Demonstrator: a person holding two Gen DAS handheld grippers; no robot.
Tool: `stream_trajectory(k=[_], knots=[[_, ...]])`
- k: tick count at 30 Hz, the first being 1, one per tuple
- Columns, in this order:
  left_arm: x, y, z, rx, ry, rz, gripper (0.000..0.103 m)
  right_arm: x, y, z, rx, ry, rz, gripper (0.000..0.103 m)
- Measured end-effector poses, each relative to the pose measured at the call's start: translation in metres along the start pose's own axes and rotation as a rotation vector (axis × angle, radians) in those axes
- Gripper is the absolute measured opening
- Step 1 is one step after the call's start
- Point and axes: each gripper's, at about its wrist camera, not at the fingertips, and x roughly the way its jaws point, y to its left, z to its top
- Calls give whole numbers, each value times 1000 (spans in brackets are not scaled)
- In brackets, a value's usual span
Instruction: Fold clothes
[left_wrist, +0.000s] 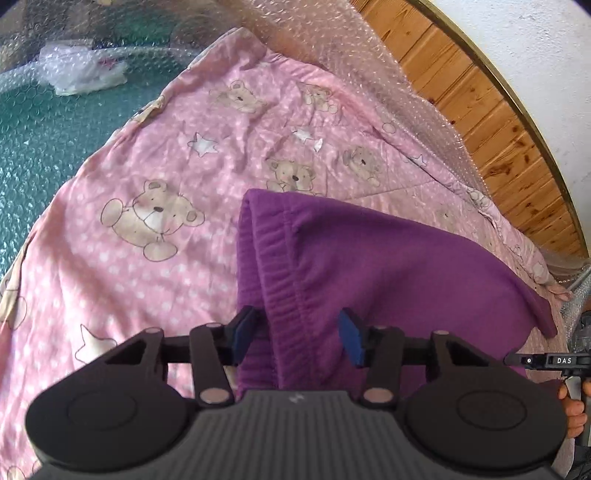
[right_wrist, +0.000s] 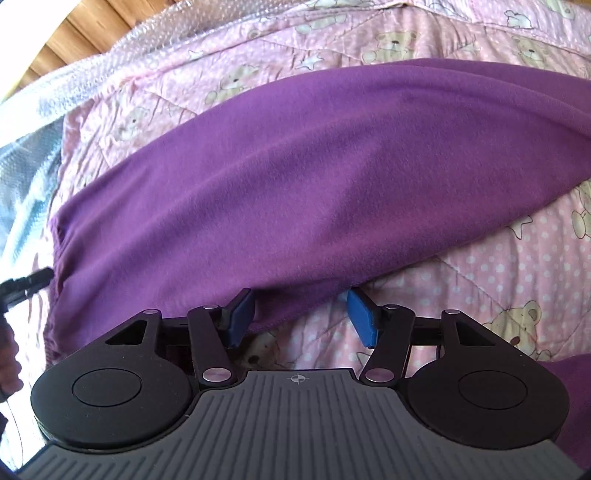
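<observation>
Grippers, left gripper (left_wrist: 297, 336) and right gripper (right_wrist: 301, 317), tilt down, jaws apart over purple garment (left_wrist: 388, 266).

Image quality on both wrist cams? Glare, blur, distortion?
Left wrist: sharp at centre on the purple garment, heavy fisheye bending the wooden edge; the bubble wrap far left is glary and soft. Right wrist: bright daylight blows out the left border; pink bear quilt softens toward the edges; no motion blur evident.

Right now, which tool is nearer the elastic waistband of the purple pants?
Left. The left tool straddles the elastic waistband, pads open around it. The right tool sits further along the purple pants, at their lower edge.
</observation>
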Motion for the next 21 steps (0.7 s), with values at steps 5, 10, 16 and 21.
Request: stream_trajectory(k=[5, 10, 16, 21], knots=[[8, 3, 10, 12, -18, -34, 49, 2, -1, 0, 3, -11, 21, 68], [8, -10, 29, 59, -61, -72, 20, 2, 7, 5, -38, -40, -8, 63], [16, 21, 41, -115, -110, -22, 17, -7, -26, 26, 59, -126, -85, 51], [25, 27, 35, -134, -88, 7, 19, -27, -52, 33, 42, -210, -180, 49]])
